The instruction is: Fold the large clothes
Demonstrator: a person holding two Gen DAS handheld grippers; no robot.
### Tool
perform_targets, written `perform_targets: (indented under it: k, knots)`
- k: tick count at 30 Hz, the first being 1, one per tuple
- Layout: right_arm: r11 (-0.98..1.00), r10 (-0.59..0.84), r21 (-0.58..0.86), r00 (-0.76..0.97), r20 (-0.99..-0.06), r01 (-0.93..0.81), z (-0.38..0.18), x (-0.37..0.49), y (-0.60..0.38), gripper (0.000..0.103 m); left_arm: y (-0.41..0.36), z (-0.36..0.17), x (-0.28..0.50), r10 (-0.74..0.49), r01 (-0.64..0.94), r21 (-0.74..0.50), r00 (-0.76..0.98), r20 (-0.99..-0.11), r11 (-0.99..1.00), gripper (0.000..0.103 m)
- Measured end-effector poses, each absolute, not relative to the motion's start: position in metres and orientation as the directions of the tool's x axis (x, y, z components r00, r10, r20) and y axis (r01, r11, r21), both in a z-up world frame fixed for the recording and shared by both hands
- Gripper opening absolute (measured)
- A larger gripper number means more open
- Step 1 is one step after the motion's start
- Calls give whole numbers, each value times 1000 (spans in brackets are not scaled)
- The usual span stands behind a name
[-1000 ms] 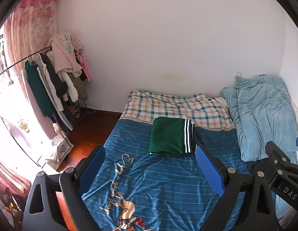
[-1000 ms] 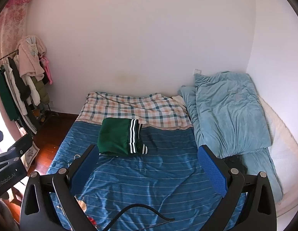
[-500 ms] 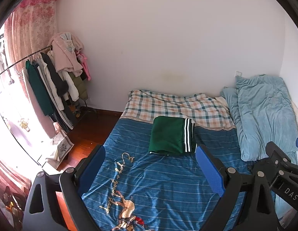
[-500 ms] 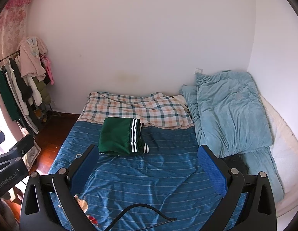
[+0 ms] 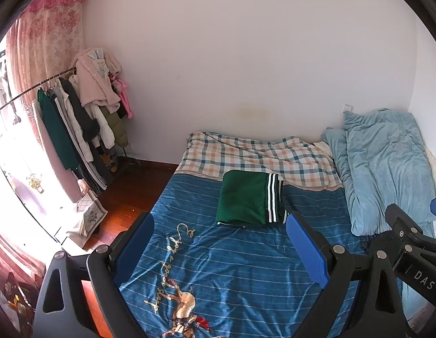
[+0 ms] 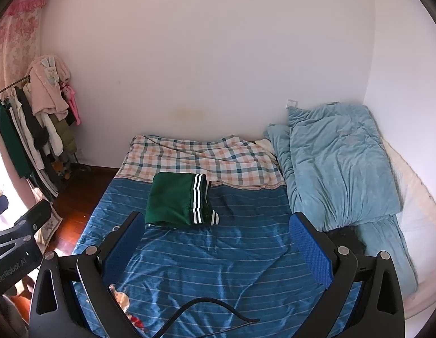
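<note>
While both claws hang above the bed point(image 5: 246, 267), the left claw point(image 5: 219, 249) and right claw point(image 6: 218, 246) stand wide apart, gripping nothing. Item: green striped garment point(image 6: 177, 198), folded square on the blue sheet, near the plaid blanket point(image 6: 203, 160). Fold judged complete; next, fetching another garment.

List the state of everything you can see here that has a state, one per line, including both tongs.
Left tongs: open, holding nothing, above the bed.
Right tongs: open, holding nothing.
Green garment: folded flat on the bed, white stripes showing.
Light blue duvet: bunched up along the bed's right side.
Plaid blanket: spread, wrinkled, at the far end.
Clothes on the rack: hanging.
</note>
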State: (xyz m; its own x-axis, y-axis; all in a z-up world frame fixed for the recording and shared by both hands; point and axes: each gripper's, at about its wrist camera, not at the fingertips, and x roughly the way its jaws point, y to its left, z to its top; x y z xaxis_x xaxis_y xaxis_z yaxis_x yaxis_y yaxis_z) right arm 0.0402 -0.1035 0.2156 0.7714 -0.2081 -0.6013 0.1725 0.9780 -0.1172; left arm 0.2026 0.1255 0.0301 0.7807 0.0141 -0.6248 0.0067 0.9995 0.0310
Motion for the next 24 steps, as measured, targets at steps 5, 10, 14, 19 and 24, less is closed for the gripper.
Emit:
perform_targets:
  k: [5, 10, 14, 19, 24]
  knots:
    - [978, -210, -116, 773, -599, 175, 214, 39, -102, 103, 126, 30, 202, 16, 7, 35, 783, -622, 999, 96]
    - [976, -216, -118, 775, -594, 181, 213, 38, -102, 103, 120, 32, 201, 15, 6, 31, 785, -619, 1000, 96]
    - [976, -216, -116, 777, -591, 183, 214, 38, -100, 103, 120, 34, 200, 16, 2, 29, 786, -617, 1000, 96]
    - [975, -221, -115, 780, -586, 190, 214, 37, -99, 103, 119, 34, 199, 20, -2, 31, 791, -611, 1000, 96]
    - [974, -222, -109, 776, -590, 196, 212, 39, -100, 103, 117, 35, 200, 20, -3, 30, 790, -613, 1000, 96]
